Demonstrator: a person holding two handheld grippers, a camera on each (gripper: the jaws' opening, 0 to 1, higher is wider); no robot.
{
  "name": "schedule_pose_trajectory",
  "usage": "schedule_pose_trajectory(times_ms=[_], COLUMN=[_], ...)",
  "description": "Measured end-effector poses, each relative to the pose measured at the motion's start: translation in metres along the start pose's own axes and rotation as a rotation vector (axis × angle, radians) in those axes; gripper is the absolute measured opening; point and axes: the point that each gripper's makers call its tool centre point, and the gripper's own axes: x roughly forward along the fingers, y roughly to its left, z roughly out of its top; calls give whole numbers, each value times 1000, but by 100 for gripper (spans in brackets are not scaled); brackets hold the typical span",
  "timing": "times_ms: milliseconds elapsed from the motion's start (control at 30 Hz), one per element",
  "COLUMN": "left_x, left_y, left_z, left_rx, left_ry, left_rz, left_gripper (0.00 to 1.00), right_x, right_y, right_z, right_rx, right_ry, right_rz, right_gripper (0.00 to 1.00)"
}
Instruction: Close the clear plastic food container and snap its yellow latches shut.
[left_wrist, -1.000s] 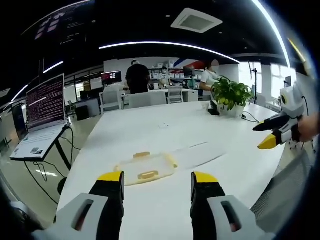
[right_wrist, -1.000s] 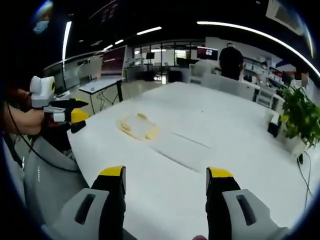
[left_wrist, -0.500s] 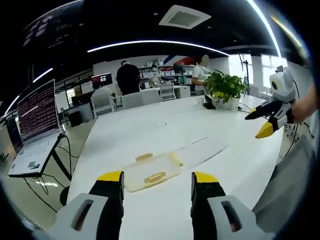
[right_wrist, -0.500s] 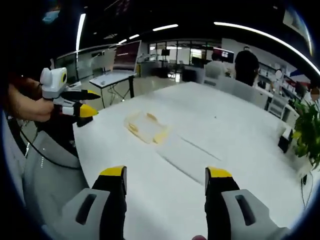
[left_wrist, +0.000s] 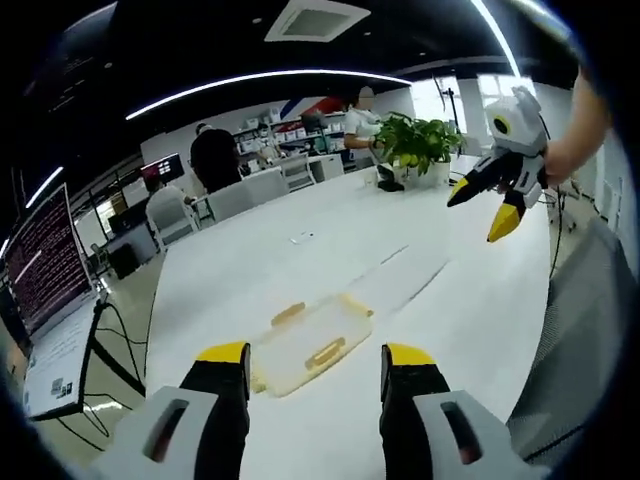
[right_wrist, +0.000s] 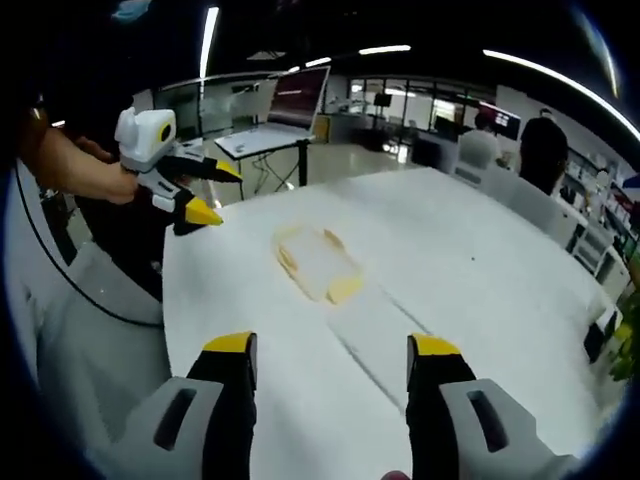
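Left gripper view: clear plastic food container (left_wrist: 302, 344) w/ yellow latches (left_wrist: 326, 352) is seen lying on the white worktop (left_wrist: 250, 270), just beyond the left gripper (left_wrist: 316, 362), jaws wide apart & empty. Right gripper (left_wrist: 490, 200) is held in the air, well apart from it, jaws parted, nothing held. Right gripper view: container (right_wrist: 318, 262) sits mid-worktop, left gripper (right_wrist: 200, 195) near its edge. Approach step is judged in hand; whether the lid is seated can't be told. Next: both grippers are to be brought down, lid pressed, latches snapped.
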Motion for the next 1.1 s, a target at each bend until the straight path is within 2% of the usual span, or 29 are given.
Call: schedule_pose_trajectory(times_ms=[200, 400, 567, 733, 900, 1100], left_x=[15, 32, 44, 55, 65, 74], left_y=[13, 33, 49, 56, 55, 57], left_z=[-10, -30, -38, -44, -51, -63], left_rx=[63, 130, 184, 259, 300, 376], left_ry=[33, 86, 106, 125, 147, 193], left_rz=[-52, -109, -148, -213, -319, -418], left_gripper=[47, 47, 47, 47, 46, 47], right_x=[23, 44, 62, 79, 99, 118], right_y=[-2, -4, -4, -2, 1, 0], right_z=[10, 18, 21, 23, 25, 31], right_rx=[-65, -132, -194, -258, -322, -368], right_ry=[14, 33, 59, 85, 117, 125], right_rz=[60, 116, 172, 225, 287, 317], right_gripper=[57, 57, 55, 54, 54, 53])
